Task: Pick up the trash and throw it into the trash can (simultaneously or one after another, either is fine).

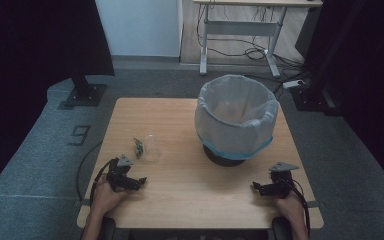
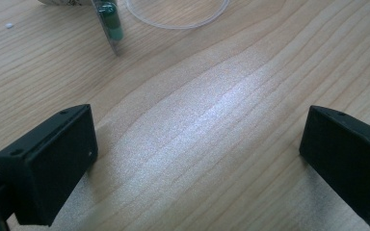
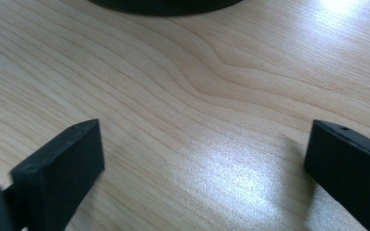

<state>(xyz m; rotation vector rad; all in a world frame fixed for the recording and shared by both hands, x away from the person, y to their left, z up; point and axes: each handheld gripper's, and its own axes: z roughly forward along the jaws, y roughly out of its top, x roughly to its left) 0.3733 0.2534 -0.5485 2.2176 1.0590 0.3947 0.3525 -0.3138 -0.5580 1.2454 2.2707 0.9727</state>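
The desk (image 1: 180,190) is pale wood or wood-look laminate with a clear wavy grain, smooth and faintly glossy, and it throws back soft patches of light between the matt black plastic tongs of the left gripper (image 2: 197,159) and the right gripper (image 3: 202,168). At far right, the bin (image 1: 225,156) has a dark base and is lined with a thin, crinkled, translucent white plastic bag (image 1: 235,117) with a blue hem. Near the left gripper lies a clear, glossy plastic wrapper (image 1: 147,146) with something green inside; the floor (image 1: 40,150) is rough grey carpet.
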